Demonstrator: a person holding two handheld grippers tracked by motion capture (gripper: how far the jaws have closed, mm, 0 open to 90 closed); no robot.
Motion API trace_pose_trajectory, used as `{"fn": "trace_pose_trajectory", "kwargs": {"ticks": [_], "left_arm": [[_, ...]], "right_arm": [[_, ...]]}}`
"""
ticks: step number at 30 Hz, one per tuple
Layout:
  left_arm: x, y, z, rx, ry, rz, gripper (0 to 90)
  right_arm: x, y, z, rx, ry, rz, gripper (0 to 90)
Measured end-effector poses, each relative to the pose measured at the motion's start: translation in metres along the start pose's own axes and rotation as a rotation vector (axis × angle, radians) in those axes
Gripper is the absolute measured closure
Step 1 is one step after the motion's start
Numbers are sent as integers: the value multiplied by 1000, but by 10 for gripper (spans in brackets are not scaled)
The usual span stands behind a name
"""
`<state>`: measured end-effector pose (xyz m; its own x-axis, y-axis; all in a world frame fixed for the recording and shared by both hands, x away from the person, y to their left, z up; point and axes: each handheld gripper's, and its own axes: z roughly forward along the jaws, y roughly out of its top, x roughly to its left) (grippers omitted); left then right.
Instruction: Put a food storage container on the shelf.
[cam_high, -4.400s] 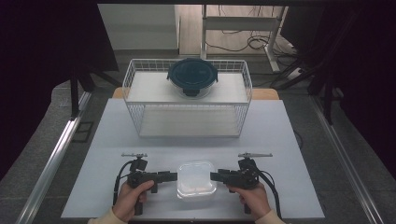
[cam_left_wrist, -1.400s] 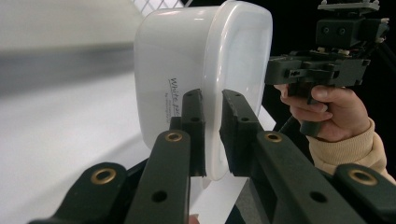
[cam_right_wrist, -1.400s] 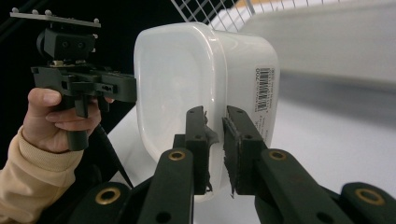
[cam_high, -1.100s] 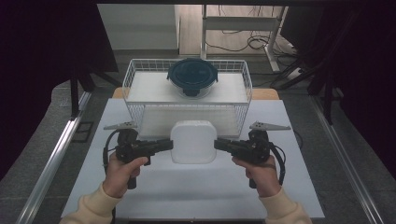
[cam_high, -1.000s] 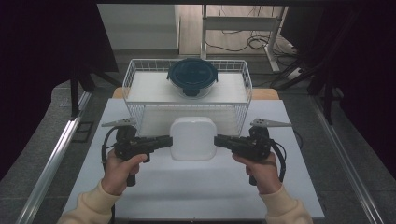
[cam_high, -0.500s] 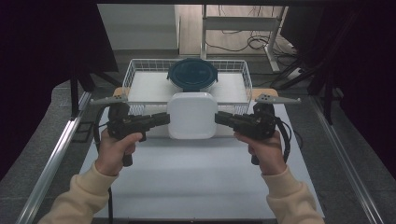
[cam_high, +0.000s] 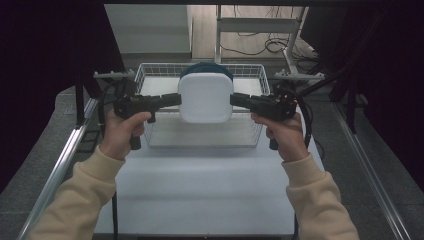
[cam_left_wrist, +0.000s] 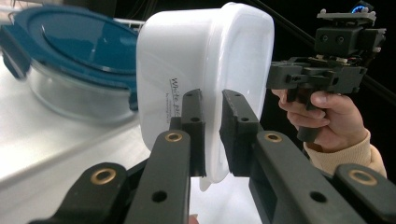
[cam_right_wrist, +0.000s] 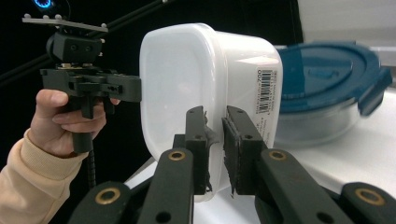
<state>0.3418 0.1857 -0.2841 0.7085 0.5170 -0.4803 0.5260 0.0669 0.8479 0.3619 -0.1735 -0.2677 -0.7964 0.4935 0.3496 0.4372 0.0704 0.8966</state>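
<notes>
Two grippers pinch the white tub (cam_high: 205, 98) (lid toward camera); upright.

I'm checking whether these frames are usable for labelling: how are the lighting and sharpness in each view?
High view: dim and soft, with dark surroundings, and the white plastic container looks flat and washed out. Left gripper view: brighter, the container's printed text is partly legible, and the blue-lidded glass container is slightly soft. Right gripper view: the barcode label is fairly crisp, and the background is black.

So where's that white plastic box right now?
In the high view, the white box is held up in the air between the left claw and right claw, above the wire basket.
</notes>
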Motion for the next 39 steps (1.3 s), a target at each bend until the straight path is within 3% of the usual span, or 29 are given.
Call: {"fn": "trace_pose_trajectory", "kwargs": {"ticks": [11,20,33,35,36,39], "left_arm": [[21,44,4,2,-23,-16,804],[34,61,12,7,-9,-54,801],[66,68,28,28,6,-163,794],[69,69,29,21,-6,-182,799],[72,71,30,13,-27,-226,802],[74,74,33,9,-32,-259,807]], "right_arm": [[-12,43,14,-6,-8,11,799],[-21,61,22,11,-17,38,800],[-49,68,45,66,-51,127,796],[-54,70,47,80,-53,160,795],[-58,72,48,86,-47,186,793],[-66,74,50,87,-42,248,782]]}}
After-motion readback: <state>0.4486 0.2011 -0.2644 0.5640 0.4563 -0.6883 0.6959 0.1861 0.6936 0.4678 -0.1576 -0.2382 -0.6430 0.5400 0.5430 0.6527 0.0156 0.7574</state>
